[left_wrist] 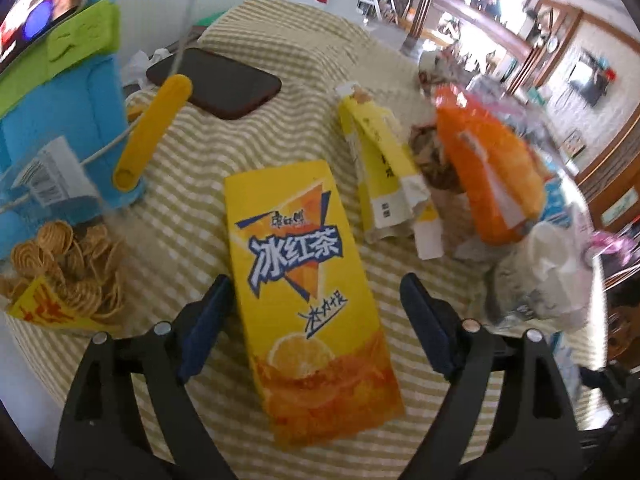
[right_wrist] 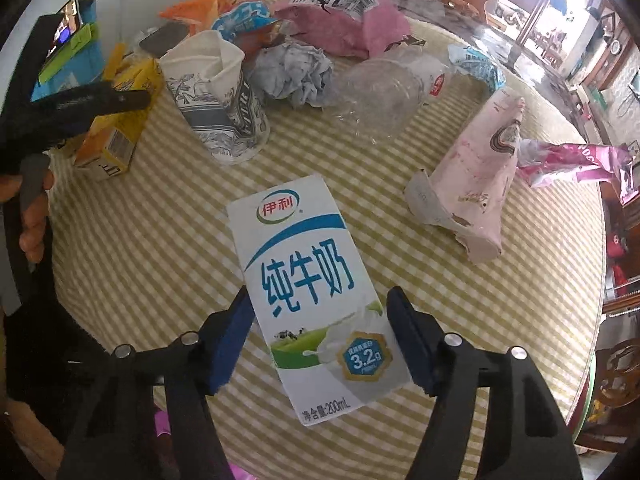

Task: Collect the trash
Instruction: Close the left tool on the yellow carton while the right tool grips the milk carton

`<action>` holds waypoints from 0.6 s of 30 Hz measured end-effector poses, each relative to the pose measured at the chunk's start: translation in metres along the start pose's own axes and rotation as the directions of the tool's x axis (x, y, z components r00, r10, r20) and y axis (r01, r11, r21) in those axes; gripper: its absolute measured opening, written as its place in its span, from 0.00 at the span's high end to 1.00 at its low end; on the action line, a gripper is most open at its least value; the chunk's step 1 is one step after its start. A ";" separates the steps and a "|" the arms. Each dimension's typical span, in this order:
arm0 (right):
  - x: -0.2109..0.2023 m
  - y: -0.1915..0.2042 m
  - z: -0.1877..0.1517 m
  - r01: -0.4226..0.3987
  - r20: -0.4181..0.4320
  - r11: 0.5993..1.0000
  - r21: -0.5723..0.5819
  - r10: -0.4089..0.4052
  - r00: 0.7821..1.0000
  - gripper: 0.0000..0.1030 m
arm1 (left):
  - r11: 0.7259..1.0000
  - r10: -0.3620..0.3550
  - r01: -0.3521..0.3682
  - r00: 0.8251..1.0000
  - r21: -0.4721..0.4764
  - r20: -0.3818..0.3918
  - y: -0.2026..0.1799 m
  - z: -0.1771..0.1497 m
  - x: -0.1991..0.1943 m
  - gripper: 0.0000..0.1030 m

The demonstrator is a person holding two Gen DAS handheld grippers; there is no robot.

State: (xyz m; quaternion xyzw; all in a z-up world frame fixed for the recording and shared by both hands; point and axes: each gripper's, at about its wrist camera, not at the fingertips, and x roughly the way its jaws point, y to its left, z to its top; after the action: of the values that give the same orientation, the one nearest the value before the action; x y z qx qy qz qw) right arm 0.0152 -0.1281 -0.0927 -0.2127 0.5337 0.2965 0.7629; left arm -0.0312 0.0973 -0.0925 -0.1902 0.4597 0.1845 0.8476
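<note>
Right gripper (right_wrist: pixel 320 340): you are straddling the lower half of the milk carton (right_wrist: pixel 308 280) with fingers spread; the left pad is sitting at the carton's edge, the right pad just beside it, neither visibly pressing.
Left gripper (left_wrist: pixel 316 328): you are holding it over the iced tea carton (left_wrist: pixel 308 280), fingers spread; the left pad is close against one long edge, the right pad well clear.
Cartons: both are lying flat on the checked tablecloth (right_wrist: pixel 160 240), each between its own pads.
Farther trash: a crushed paper cup (right_wrist: pixel 218 92), crumpled paper (right_wrist: pixel 296 72), a clear plastic bottle (right_wrist: pixel 380 88) and a pink wrapper (right_wrist: pixel 476 200) are waiting beyond.
Risk, milk carton: it is lying askew to the pads, so closing is likely twisting it out.
Risk, iced tea carton: uneven pad spacing is inviting a sideways shove towards the phone (left_wrist: pixel 216 80) and snack tub (left_wrist: pixel 68 264).
</note>
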 end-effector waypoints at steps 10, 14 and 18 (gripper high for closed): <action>-0.020 0.008 -0.007 -0.024 0.061 1.000 0.005 0.024 0.998 0.47 | 0.999 -0.042 0.042 0.998 -0.011 0.044 0.000 -0.004 -0.005 0.40; -0.040 -0.004 -0.003 -0.079 0.140 0.994 0.072 0.069 0.988 0.47 | 0.996 -0.076 0.080 0.987 -0.025 0.142 0.003 -0.008 -0.037 0.40; -0.072 -0.015 -0.003 -0.103 0.239 0.986 0.129 0.070 0.969 0.48 | 0.993 -0.121 0.119 0.963 0.026 0.239 -0.009 -0.014 -0.076 0.41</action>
State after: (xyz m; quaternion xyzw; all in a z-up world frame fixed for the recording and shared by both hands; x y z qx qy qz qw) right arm 0.0055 -0.1569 -0.0260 -0.0987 0.4687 0.3142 0.8197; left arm -0.0748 0.0722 -0.0336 -0.1889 0.3423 0.1518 0.9078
